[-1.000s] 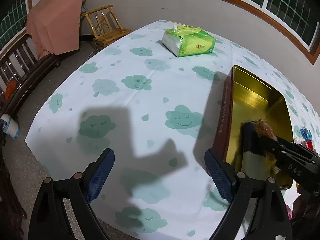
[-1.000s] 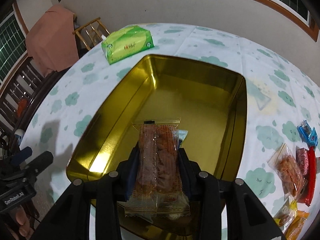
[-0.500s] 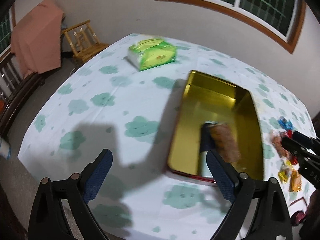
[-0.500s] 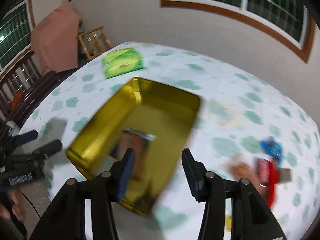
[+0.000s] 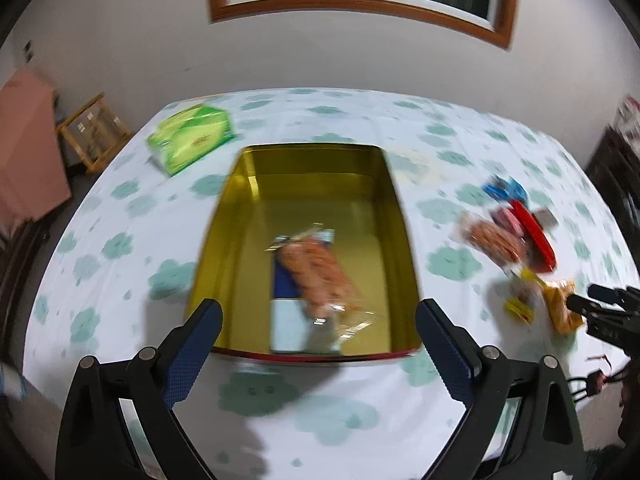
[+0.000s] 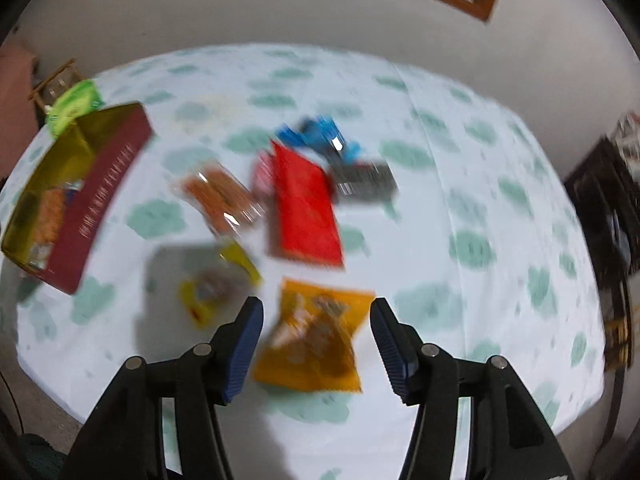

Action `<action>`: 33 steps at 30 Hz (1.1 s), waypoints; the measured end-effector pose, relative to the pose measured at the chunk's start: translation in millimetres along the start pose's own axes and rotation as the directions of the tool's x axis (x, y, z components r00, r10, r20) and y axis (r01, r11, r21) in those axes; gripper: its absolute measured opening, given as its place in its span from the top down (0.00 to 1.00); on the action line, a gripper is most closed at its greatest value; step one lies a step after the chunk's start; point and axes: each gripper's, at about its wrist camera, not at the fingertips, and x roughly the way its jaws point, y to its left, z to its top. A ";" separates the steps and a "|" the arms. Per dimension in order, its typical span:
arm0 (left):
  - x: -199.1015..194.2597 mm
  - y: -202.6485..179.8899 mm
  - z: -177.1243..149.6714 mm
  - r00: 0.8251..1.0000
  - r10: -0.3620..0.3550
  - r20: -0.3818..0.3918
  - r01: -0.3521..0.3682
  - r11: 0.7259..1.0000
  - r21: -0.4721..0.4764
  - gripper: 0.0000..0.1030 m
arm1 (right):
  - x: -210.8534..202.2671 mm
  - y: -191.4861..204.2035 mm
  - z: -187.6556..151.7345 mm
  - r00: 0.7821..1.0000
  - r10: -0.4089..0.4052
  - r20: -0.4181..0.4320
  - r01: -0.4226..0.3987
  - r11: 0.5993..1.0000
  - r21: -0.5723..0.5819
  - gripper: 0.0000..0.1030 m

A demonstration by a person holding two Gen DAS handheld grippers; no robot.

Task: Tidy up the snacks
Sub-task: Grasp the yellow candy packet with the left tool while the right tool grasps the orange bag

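Observation:
A gold tin [image 5: 240,216] with red outer walls sits on the cloud-print tablecloth; it also shows in the right wrist view [image 6: 100,196]. An orange cracker pack [image 5: 320,276] lies in it on a blue-and-white pack [image 5: 285,320]. My left gripper [image 5: 318,344] is open and empty, above the tin's near edge. My right gripper [image 6: 316,340] is open and empty, its fingers either side of an orange snack bag [image 6: 316,340] on the table. Loose snacks lie beyond: a red pack [image 6: 304,204], a clear orange pack [image 6: 220,200], a yellow pack [image 6: 216,288], blue packs [image 6: 320,136].
A green tissue pack [image 5: 190,136] lies at the table's far left. A wooden chair [image 5: 92,132] and pink-draped furniture [image 5: 24,148] stand left of the table. Dark furniture [image 6: 604,200] stands to the right. The white wall with a window is behind.
My right gripper let the cracker pack go into the tin and swung right over the loose snacks. My left gripper turned right and now faces the tin.

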 end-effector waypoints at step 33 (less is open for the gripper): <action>54.2 -152.7 -16.4 0.975 -0.193 -0.109 0.215 0.943 0.254 0.07 | 38.7 -31.8 -17.0 0.994 0.107 0.038 -0.105 0.993 -0.044 0.59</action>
